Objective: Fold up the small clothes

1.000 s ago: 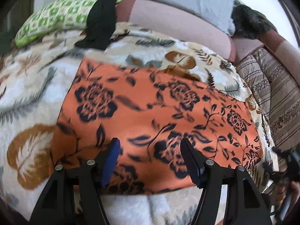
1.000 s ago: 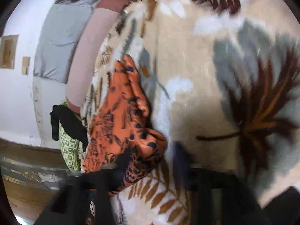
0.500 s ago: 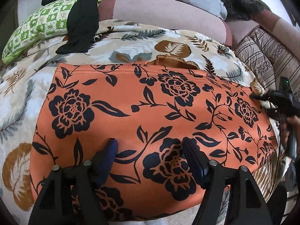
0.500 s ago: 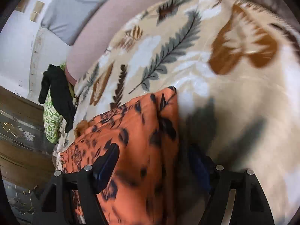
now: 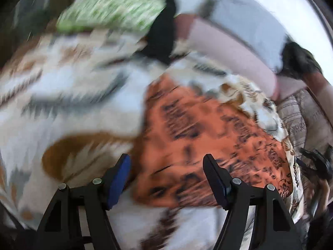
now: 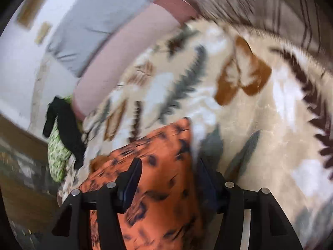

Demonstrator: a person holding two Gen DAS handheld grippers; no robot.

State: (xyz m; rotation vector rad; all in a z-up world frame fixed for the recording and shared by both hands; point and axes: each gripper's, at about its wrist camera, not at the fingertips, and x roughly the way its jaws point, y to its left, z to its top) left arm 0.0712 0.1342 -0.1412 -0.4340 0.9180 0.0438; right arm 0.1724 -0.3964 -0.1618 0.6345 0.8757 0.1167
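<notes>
An orange garment with black flowers (image 5: 208, 137) lies flat on a leaf-patterned blanket (image 5: 68, 95). The left wrist view is motion-blurred. My left gripper (image 5: 166, 175) is open, above the garment's near left edge, holding nothing. In the right wrist view the same garment (image 6: 162, 187) runs between my open right gripper (image 6: 168, 173) fingers, its right edge near the right finger. The right gripper also shows at the far right of the left wrist view (image 5: 318, 164).
A black garment (image 5: 162, 31) drapes over a green patterned pillow (image 5: 112, 14) at the back left. A pink bolster (image 5: 229, 48) and grey pillow (image 5: 245, 18) line the back. Striped cushions (image 5: 299, 120) sit at the right. A wooden floor (image 6: 22, 198) lies beyond the bed.
The left gripper has swung left, so the garment now sits right of centre. The right gripper has moved further over the garment's right edge. Both stay open.
</notes>
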